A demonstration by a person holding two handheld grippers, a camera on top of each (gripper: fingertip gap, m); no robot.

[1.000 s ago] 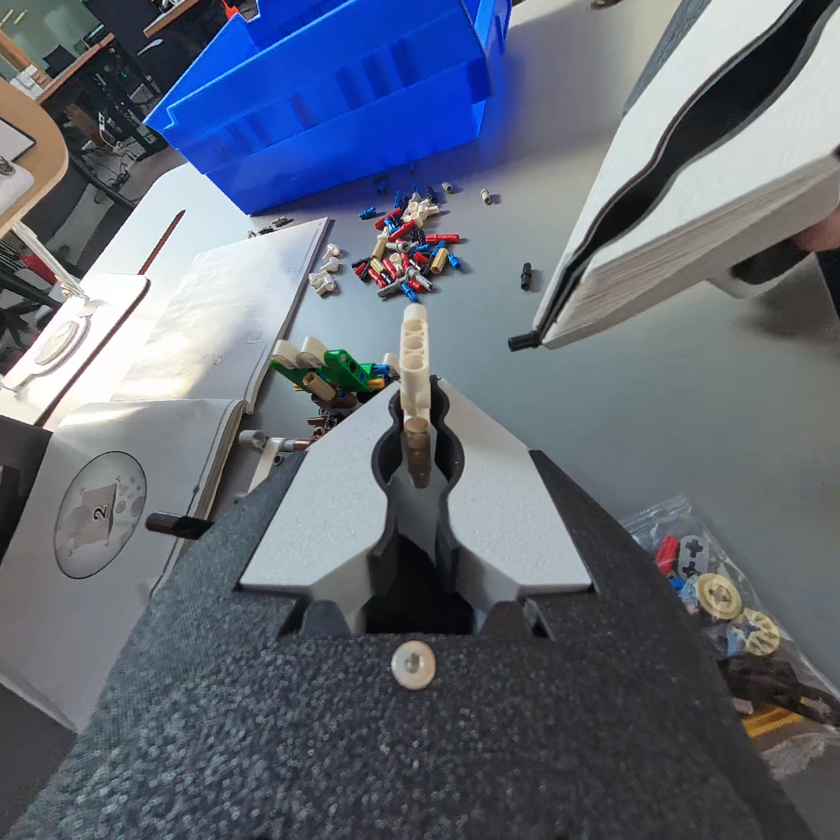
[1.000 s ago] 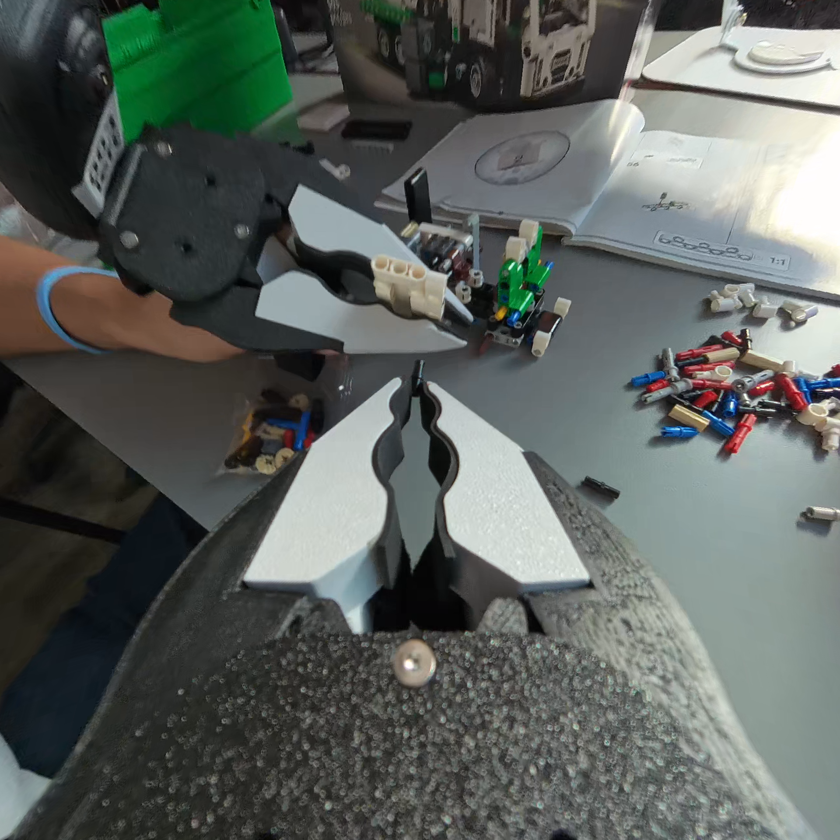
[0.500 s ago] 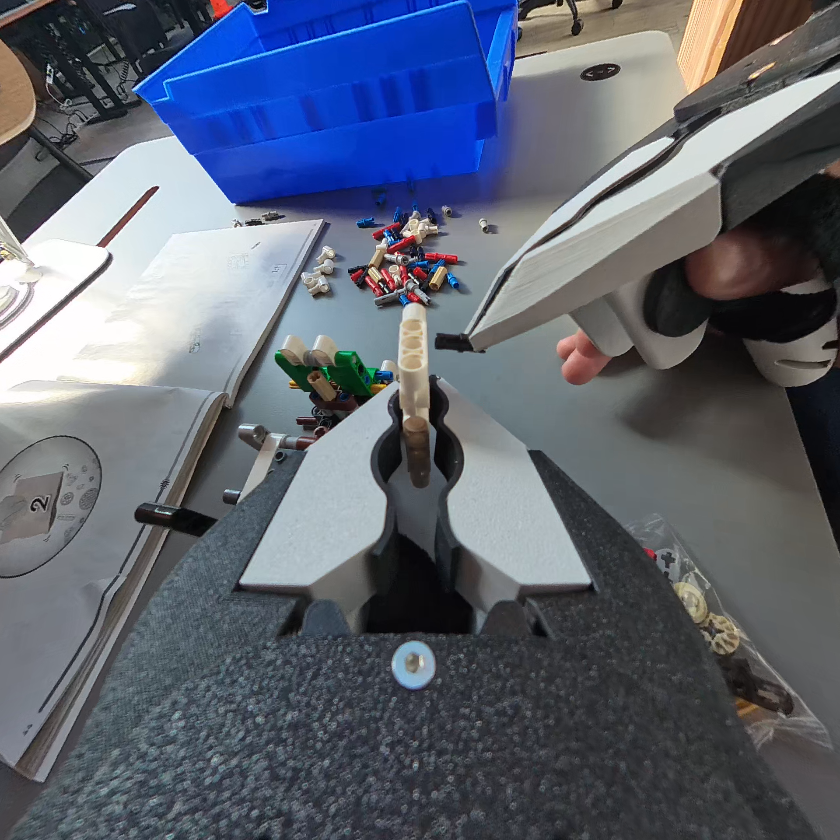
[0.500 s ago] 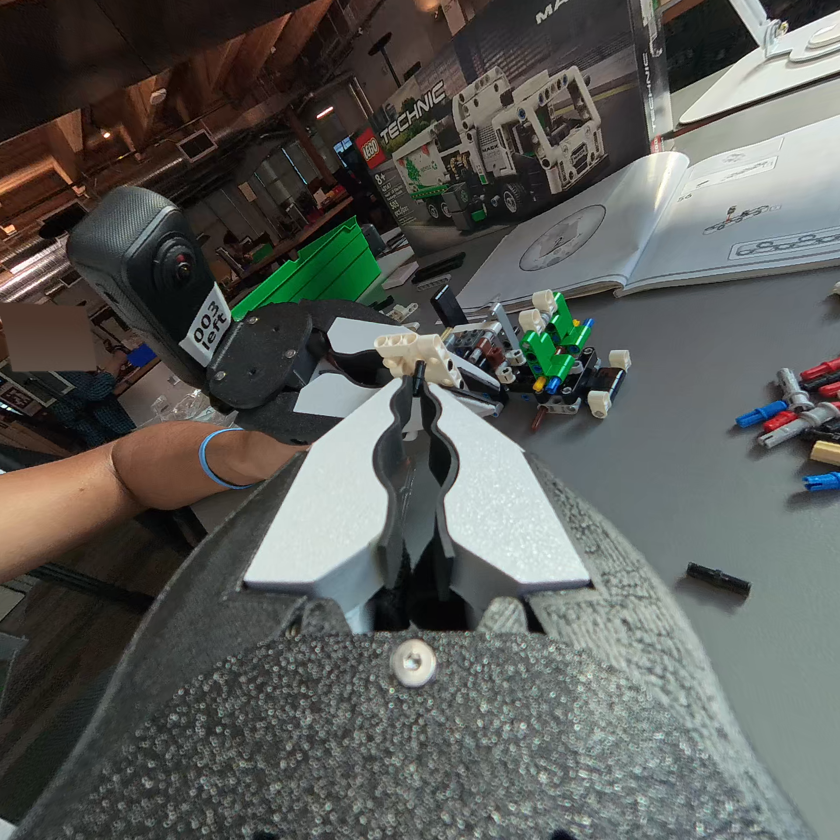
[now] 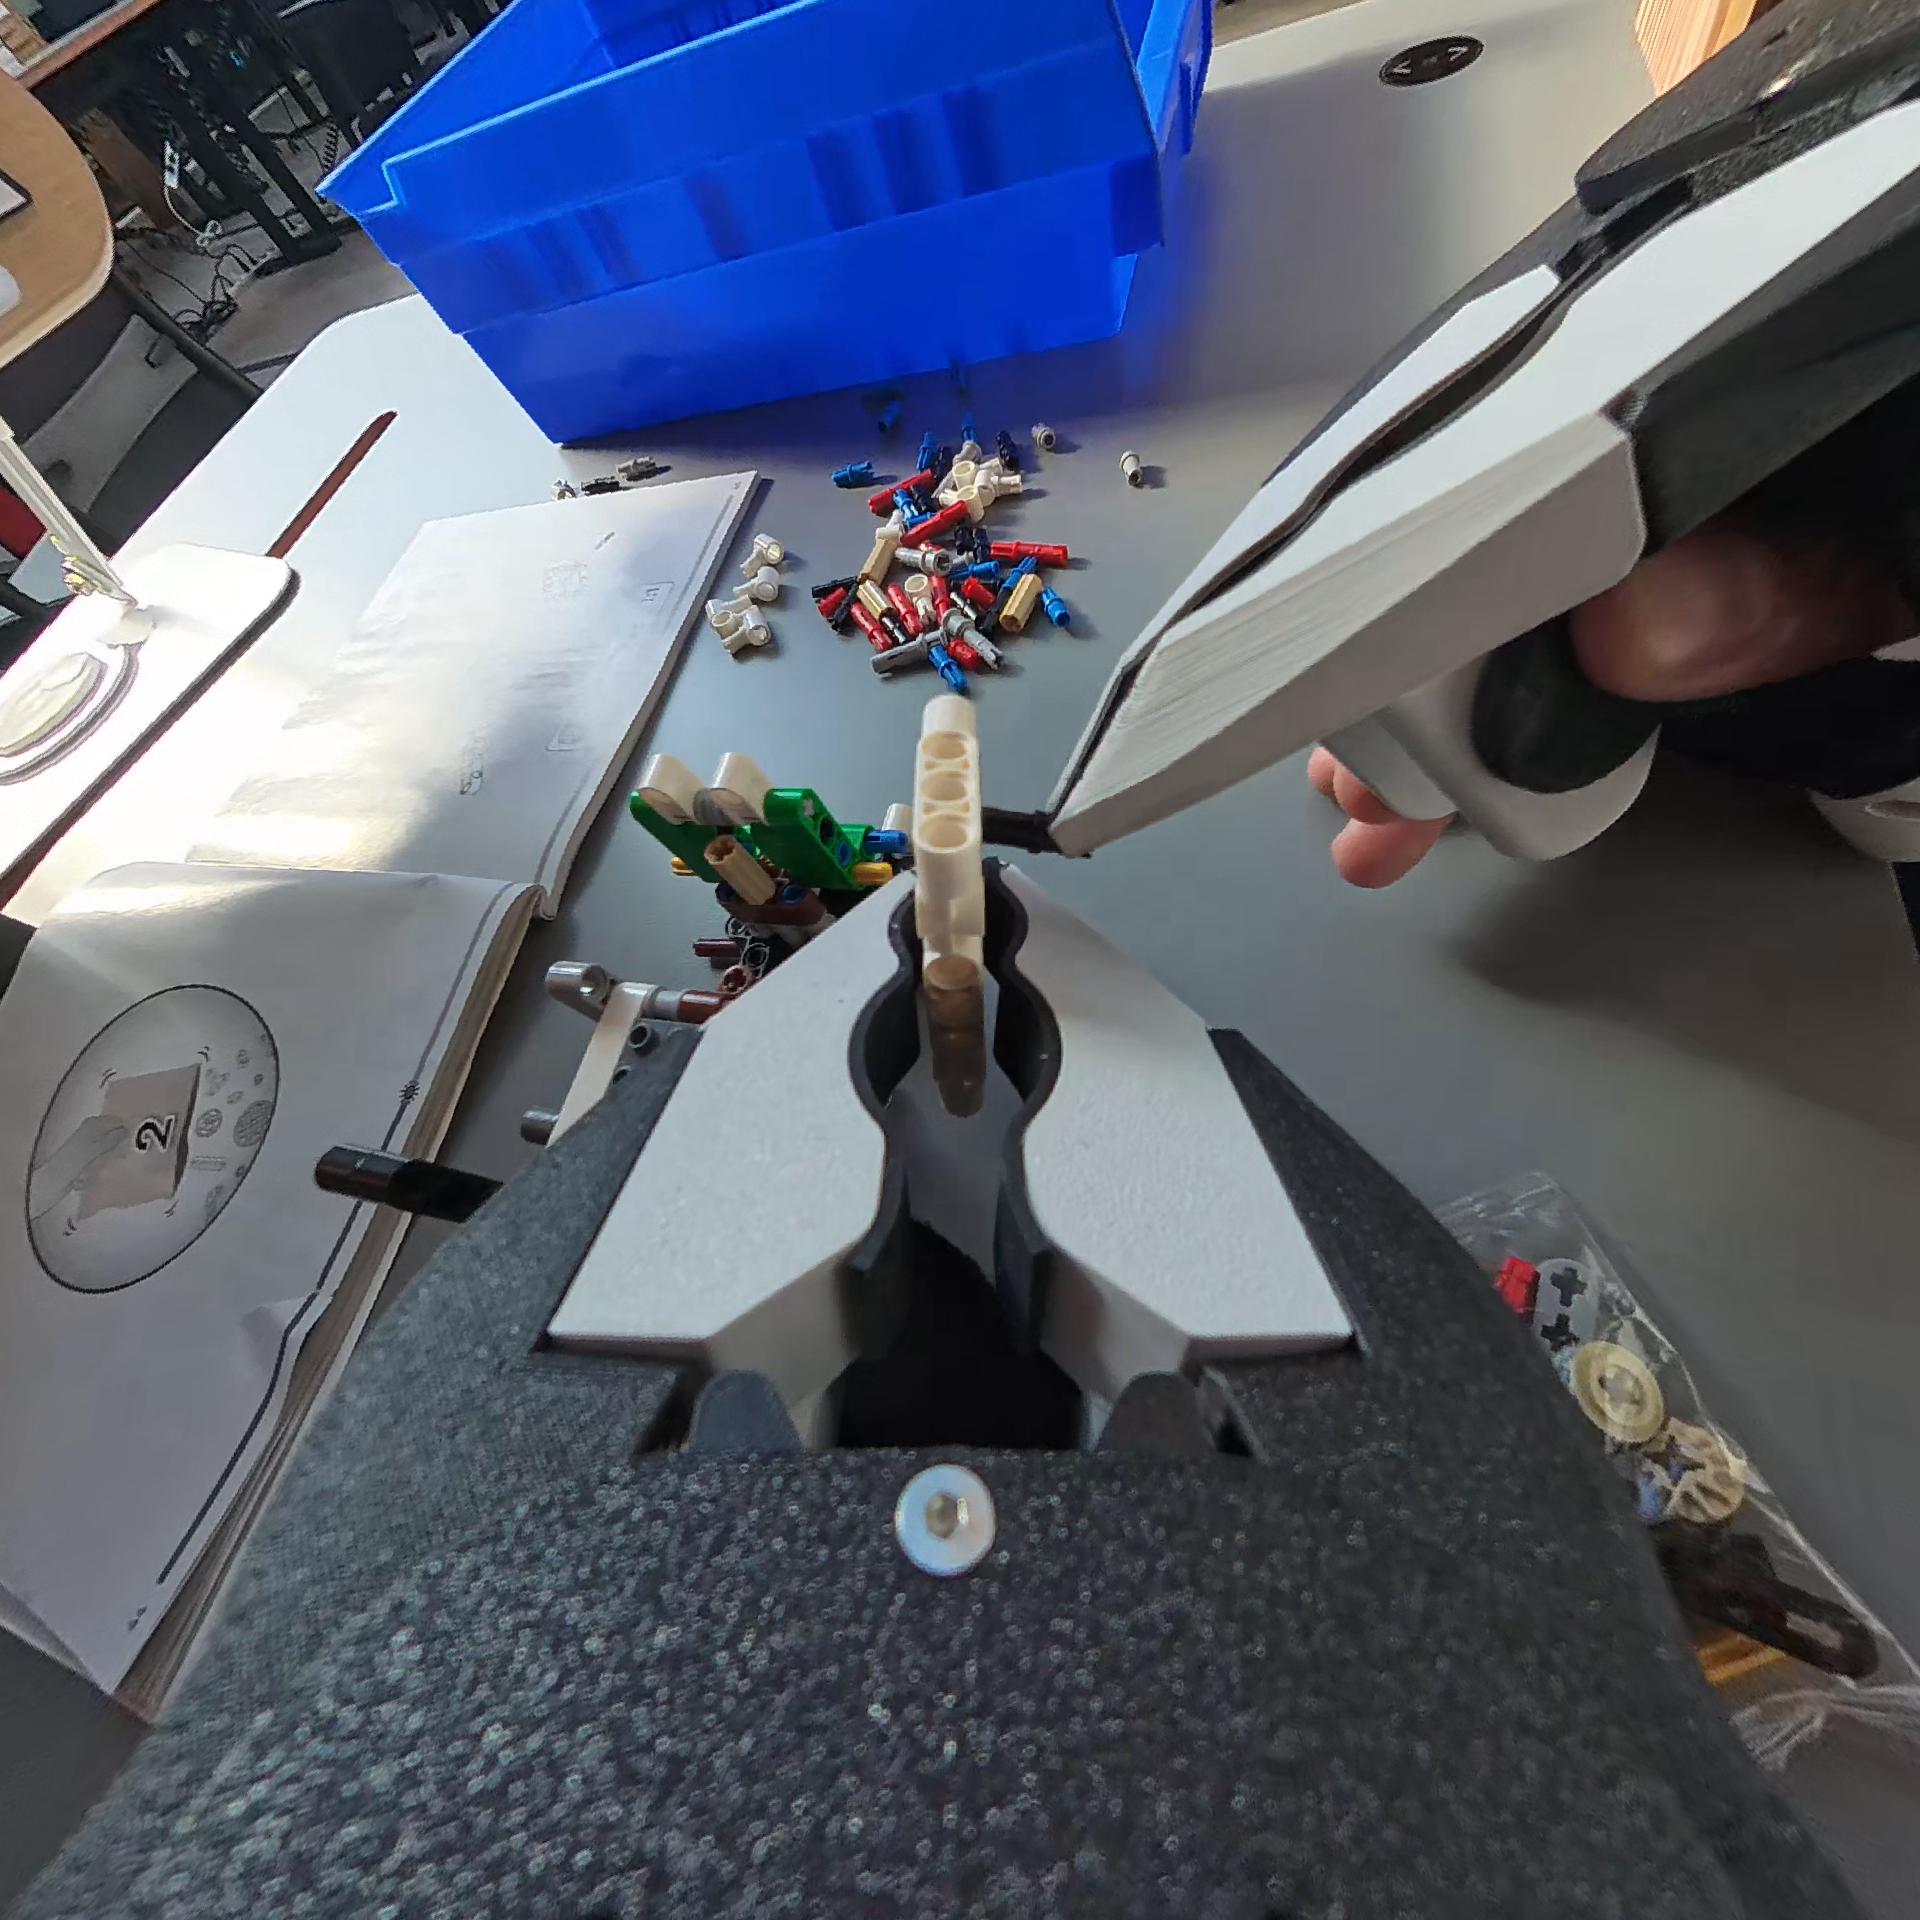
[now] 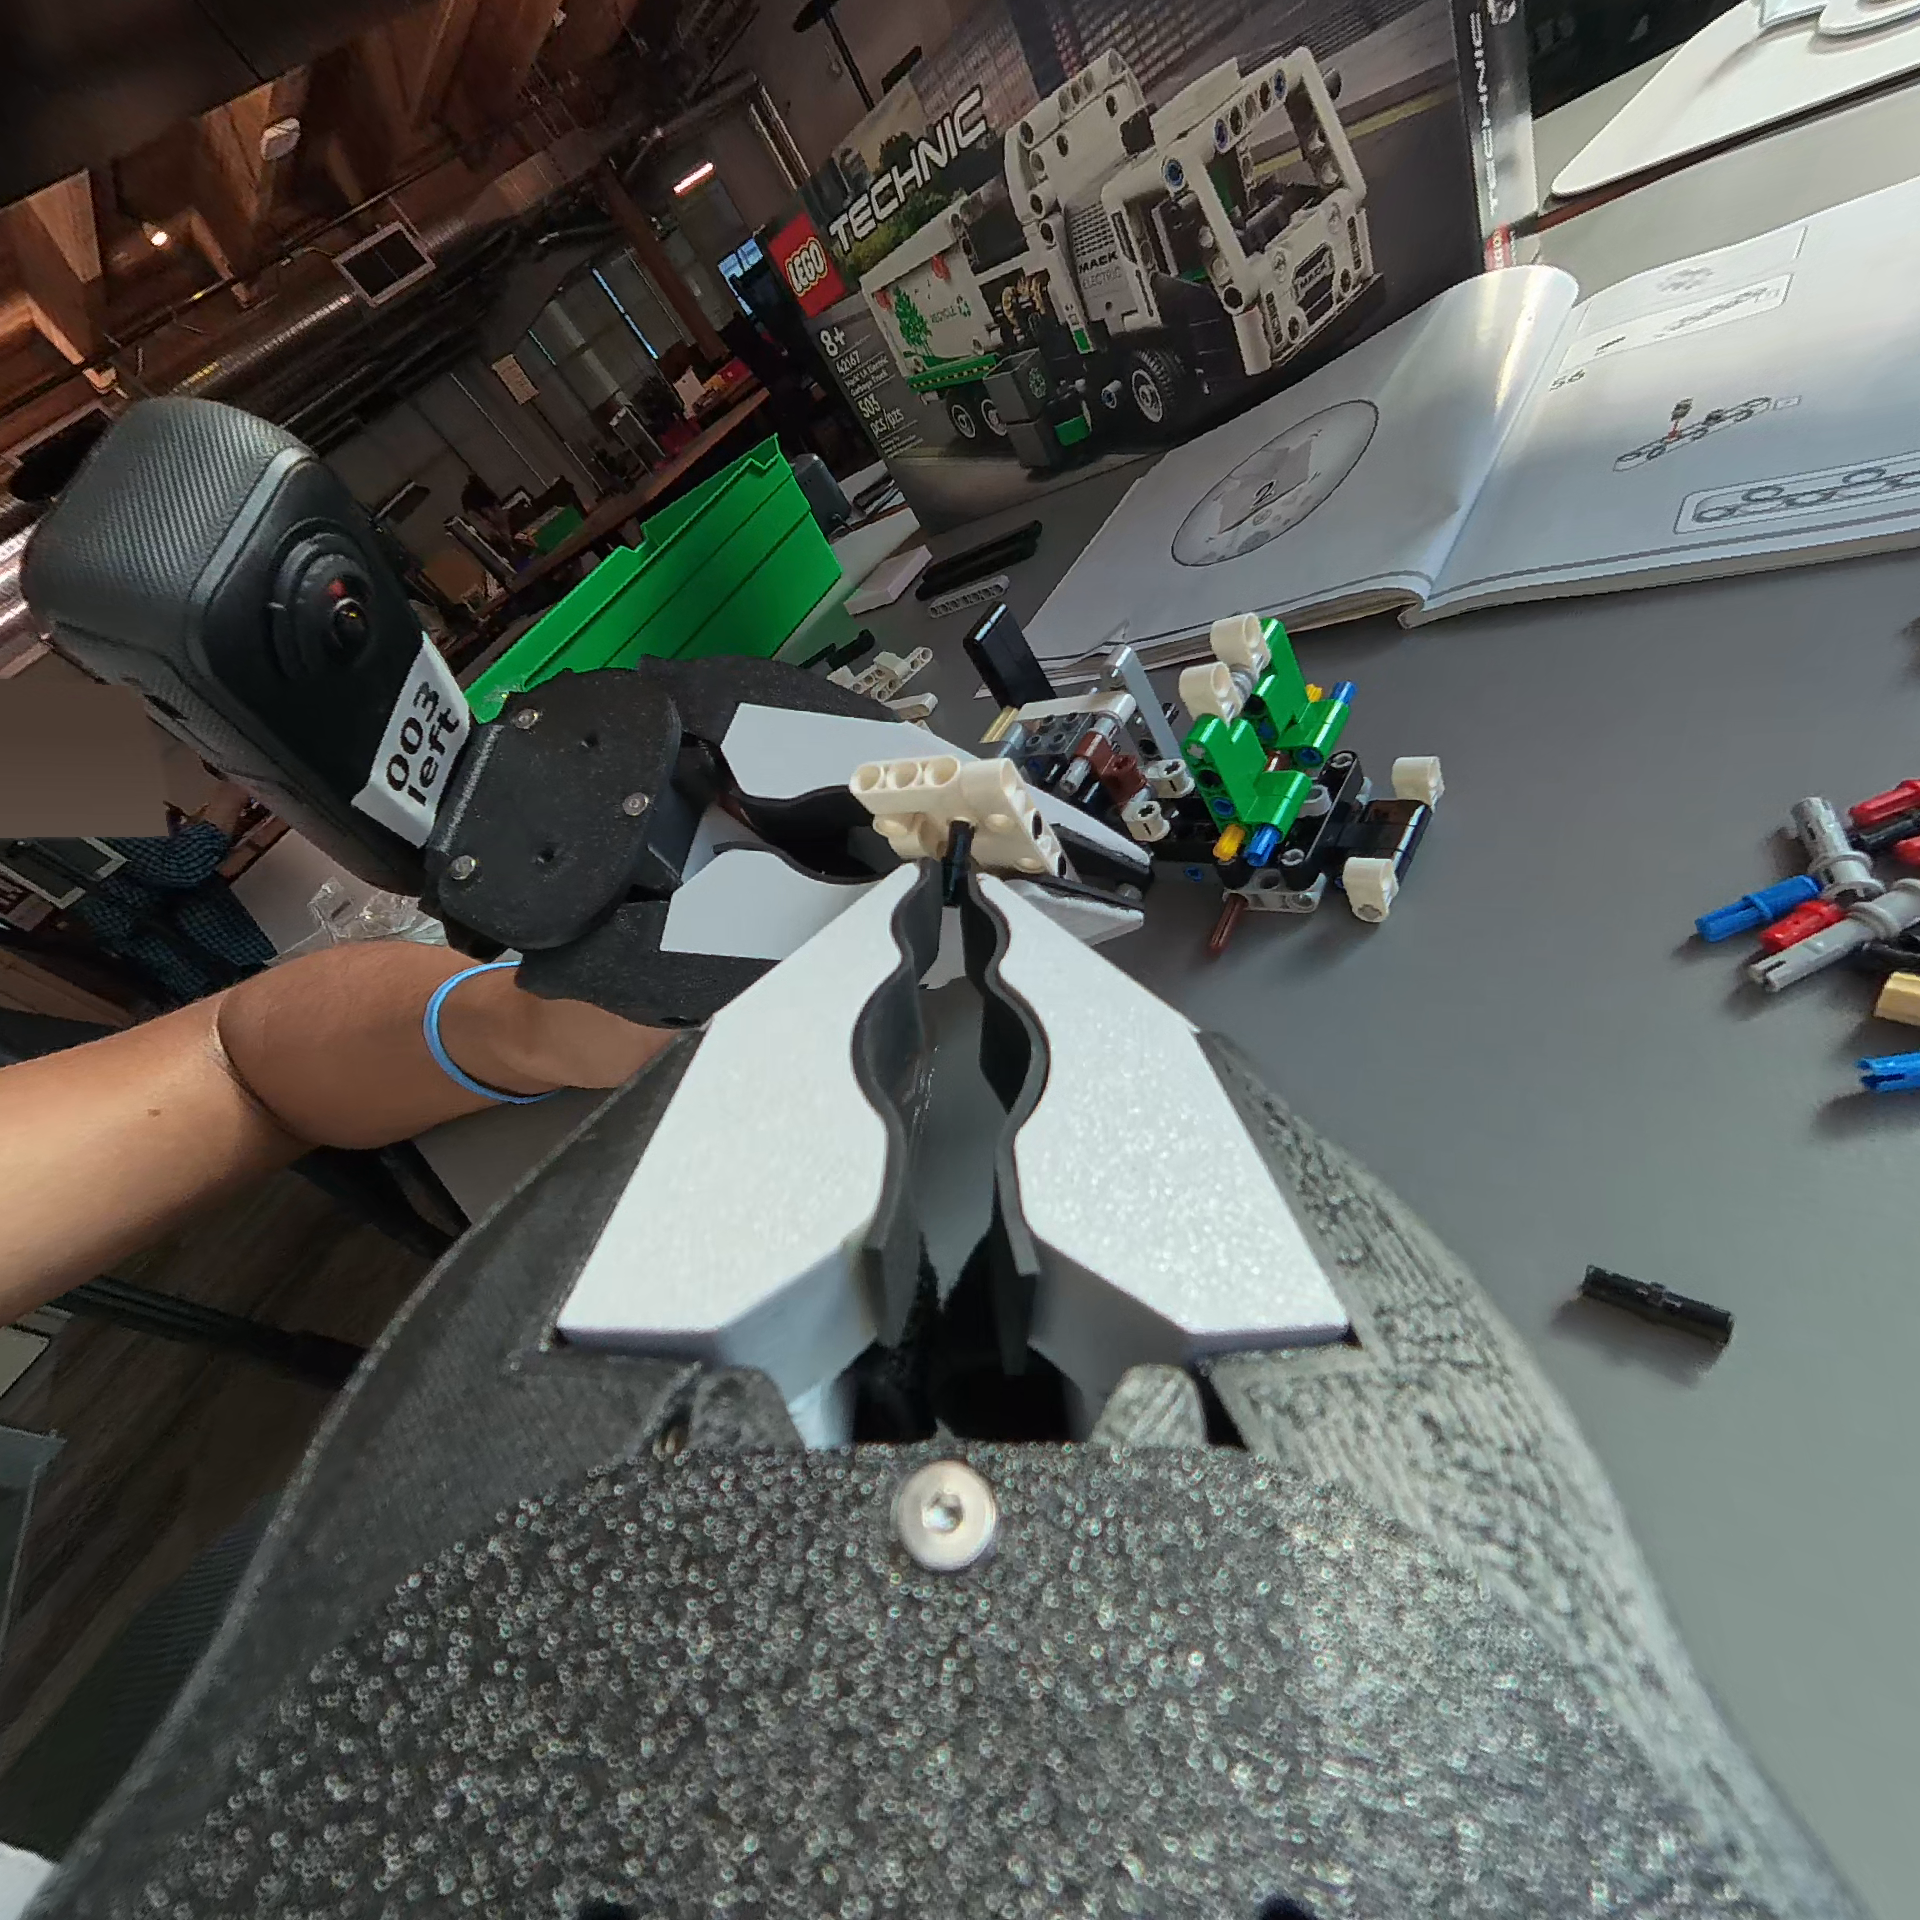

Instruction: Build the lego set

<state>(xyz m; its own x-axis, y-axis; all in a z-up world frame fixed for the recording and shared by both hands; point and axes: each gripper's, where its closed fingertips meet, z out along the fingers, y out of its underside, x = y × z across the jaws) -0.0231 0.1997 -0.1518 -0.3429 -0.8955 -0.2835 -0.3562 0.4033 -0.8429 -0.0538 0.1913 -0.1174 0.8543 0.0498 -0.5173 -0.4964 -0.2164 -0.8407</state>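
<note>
**A:** Start at the fingers. What has each one got?

**B:** The left gripper is clamped on a cream beam that stands up past its tips, with a tan peg in its lower end between the pads. The right gripper is pinched on one black pin, only its end poking out past the tips.

**A:** How close are the two?

**B:** The pin's tip sits right at the side of the beam, at one of its holes. I can't tell whether it has entered. I'd say the joining is begun at most, not finished.

**A:** Just beyond the tips?

**B:** One part-built model, green, black and white, on the grey table. Beside the right fingers, one loose black pin.

**A:** Farther out?

**B:** One scatter of small pins in red, blue, black and tan, too many and too small to count. Left of the left fingers, an open instruction booklet. One clear bag of parts lies at its right.

**A:** And at the far end?

**B:** One blue bin, and in the right wrist view one green bin and one printed box.
</note>
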